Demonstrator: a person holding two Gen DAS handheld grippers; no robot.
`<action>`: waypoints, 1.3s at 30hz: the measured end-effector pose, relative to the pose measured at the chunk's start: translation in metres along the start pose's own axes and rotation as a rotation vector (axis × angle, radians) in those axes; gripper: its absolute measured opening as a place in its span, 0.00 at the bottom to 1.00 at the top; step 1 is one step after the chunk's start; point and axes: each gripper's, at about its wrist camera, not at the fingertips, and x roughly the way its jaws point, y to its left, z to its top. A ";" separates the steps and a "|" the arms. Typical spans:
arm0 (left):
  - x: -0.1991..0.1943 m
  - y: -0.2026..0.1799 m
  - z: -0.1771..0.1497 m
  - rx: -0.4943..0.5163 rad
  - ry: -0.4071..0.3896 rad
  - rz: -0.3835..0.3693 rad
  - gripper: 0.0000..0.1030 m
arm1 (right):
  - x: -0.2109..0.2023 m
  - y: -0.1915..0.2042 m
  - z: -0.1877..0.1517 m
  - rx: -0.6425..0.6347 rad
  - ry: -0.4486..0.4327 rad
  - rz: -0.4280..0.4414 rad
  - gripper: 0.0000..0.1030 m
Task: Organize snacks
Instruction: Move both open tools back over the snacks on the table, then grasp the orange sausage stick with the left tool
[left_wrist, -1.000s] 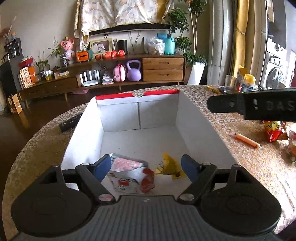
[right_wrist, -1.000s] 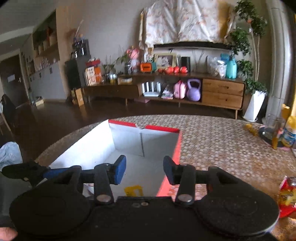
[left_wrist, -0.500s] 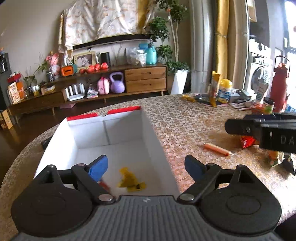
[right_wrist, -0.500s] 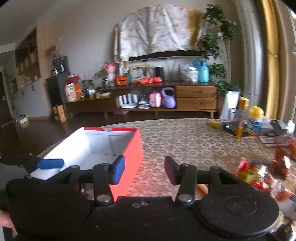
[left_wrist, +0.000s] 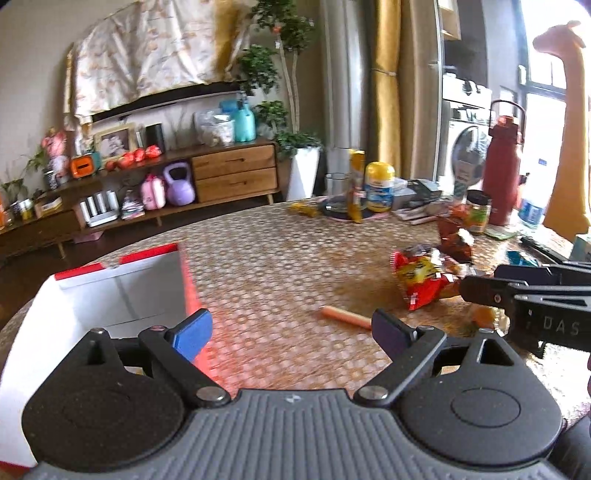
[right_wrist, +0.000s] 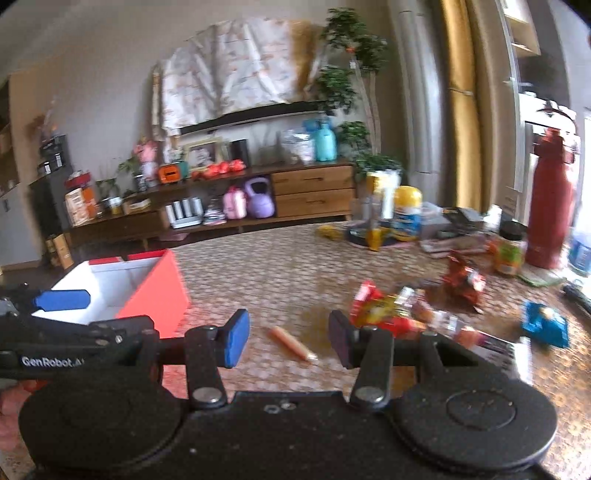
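Observation:
A red box with a white inside (left_wrist: 110, 291) stands at the left of the table; it also shows in the right wrist view (right_wrist: 147, 291). My left gripper (left_wrist: 291, 332) is open and empty, just right of the box. My right gripper (right_wrist: 288, 341) is open and empty above an orange sausage stick (right_wrist: 291, 341), which also shows in the left wrist view (left_wrist: 345, 317). Red and yellow snack bags (left_wrist: 421, 280) lie to the right, also in the right wrist view (right_wrist: 384, 310). A blue packet (right_wrist: 545, 323) lies far right.
The table has a patterned cloth (left_wrist: 280, 266). At its far side stand a yellow-lidded jar (left_wrist: 379, 186), a red bottle (left_wrist: 503, 166), a small jar (left_wrist: 478, 216) and loose papers. A wooden sideboard (left_wrist: 229, 177) stands behind.
Both grippers have swung right, away from the box toward the loose snacks. The snacks inside the box have dropped out of sight. Both stay open and empty.

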 end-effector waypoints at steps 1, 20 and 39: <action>0.003 -0.005 0.000 0.006 0.001 -0.010 0.91 | -0.001 -0.007 -0.002 0.005 0.001 -0.012 0.46; 0.074 -0.067 -0.005 0.082 0.091 -0.077 0.91 | 0.004 -0.073 -0.032 0.074 0.045 -0.122 0.46; 0.154 -0.091 -0.012 0.052 0.158 -0.047 0.91 | 0.024 -0.110 -0.047 0.131 0.095 -0.141 0.46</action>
